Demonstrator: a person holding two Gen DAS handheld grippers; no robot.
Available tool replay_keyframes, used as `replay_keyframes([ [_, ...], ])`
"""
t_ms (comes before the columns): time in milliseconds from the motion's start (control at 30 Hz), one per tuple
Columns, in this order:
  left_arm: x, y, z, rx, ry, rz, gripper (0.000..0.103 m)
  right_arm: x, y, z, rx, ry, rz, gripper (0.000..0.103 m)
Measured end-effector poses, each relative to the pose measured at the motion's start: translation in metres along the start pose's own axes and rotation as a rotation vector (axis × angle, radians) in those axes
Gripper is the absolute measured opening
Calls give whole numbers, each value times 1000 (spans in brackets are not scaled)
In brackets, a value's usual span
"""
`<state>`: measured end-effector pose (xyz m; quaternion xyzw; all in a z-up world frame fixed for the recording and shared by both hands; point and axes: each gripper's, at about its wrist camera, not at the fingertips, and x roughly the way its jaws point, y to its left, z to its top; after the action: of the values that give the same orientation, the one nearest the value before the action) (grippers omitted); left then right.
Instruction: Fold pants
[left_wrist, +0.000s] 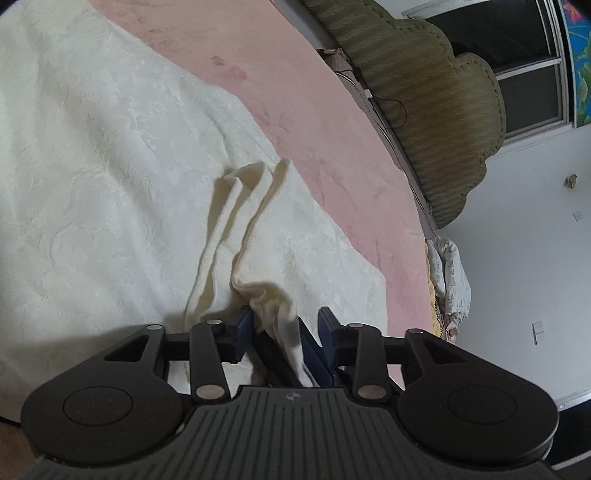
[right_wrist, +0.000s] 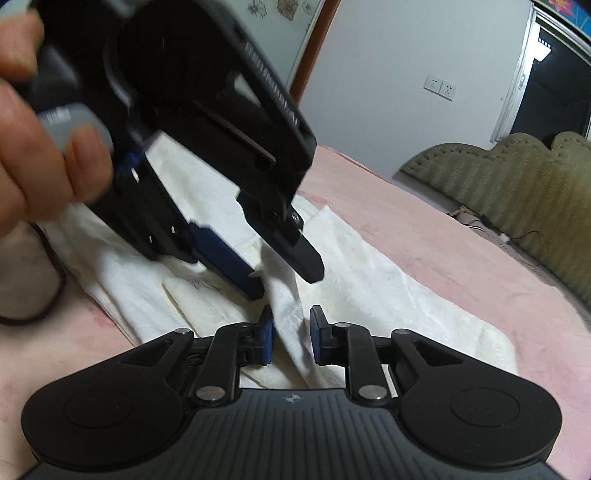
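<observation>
Pink bedsheet (left_wrist: 332, 122) under pants (left_wrist: 110, 166), olive headboard (left_wrist: 436, 110) beyond

hand (right_wrist: 33, 122): motion-blurred, cut off at 9 o'clock edge | left gripper (right_wrist: 284, 273): body blurred | pants (left_wrist: 110, 147): run past 10 o'clock edge, partly hidden beneath gripper | headboard (left_wrist: 424, 110): cropped at 12 o'clock

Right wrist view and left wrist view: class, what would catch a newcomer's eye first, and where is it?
In the right wrist view, the left gripper looms large from the upper left in a hand, a ridge of the cream pants between its fingers. Below it, the right gripper straddles the same ridge. Behind, an olive headboard borders the pink bed.
</observation>
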<state>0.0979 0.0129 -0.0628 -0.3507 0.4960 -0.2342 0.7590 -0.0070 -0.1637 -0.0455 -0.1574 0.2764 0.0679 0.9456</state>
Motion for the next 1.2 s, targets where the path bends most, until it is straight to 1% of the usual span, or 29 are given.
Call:
replay_keyframes([
  [33,1,2,1,-10,-1,1,45,-1,-2,0,15,-9,14,19],
  [100,4,7,4,-46,-2,-12,49,-6,-7,-1,35,-35,27,13],
  [133,5,10,6,-75,-2,-23,53,-10,-8,-2,41,-55,27,13],
  [167,6,12,8,-107,-1,-35,54,-13,-9,-2,49,-76,30,13],
  [200,7,14,10,-136,1,-45,54,-17,-11,-3,61,-96,41,13],
  [233,7,15,13,-148,0,-50,51,-19,-12,-3,69,-107,50,13],
  [267,8,14,15,-148,-5,-48,46,-20,-12,-3,68,-116,59,13],
  [300,6,12,16,-129,-17,-49,23,-22,-11,-2,60,-120,63,13],
  [333,4,9,16,-95,-30,-39,12,-21,-10,-2,48,-116,65,13],
  [367,1,5,14,-57,-51,-16,7,-20,-9,-3,41,-111,67,12],
  [400,-4,0,10,-13,-79,1,5,-20,-5,-4,35,-112,73,12],
  [500,-20,-14,-5,136,-169,60,4,-20,-3,-1,27,-124,94,12],
  [567,-27,-20,-15,205,-204,95,3,-21,0,0,18,-132,105,12],
  [633,-25,-17,-17,208,-189,129,3,-16,2,-1,10,-98,114,13],
  [700,-17,-10,-18,201,-161,171,3,-6,1,-1,16,-35,122,13],
  [767,-16,-3,-19,207,-161,170,3,-9,-3,0,37,-15,137,14],
  [833,-18,-4,-21,227,-169,172,4,-19,-15,2,65,3,195,14],
  [900,-18,-4,-23,242,-179,181,4,-33,-33,0,134,-17,255,15],
  [1000,-19,-8,-29,276,-201,203,4,-44,-66,-4,324,-72,285,15],
  [1033,-20,-10,-32,291,-208,212,4,-46,-72,-9,386,-84,285,15],
  [1067,-21,-12,-35,309,-216,221,4,-37,-83,-10,438,-78,268,15],
  [1133,-23,-17,-39,351,-230,243,4,-22,-81,-15,477,-21,214,15],
  [1167,-24,-18,-41,370,-232,255,4,-16,-78,-18,474,7,212,15],
  [1200,-26,-20,-43,382,-230,265,4,-10,-72,-21,459,38,229,14],
])
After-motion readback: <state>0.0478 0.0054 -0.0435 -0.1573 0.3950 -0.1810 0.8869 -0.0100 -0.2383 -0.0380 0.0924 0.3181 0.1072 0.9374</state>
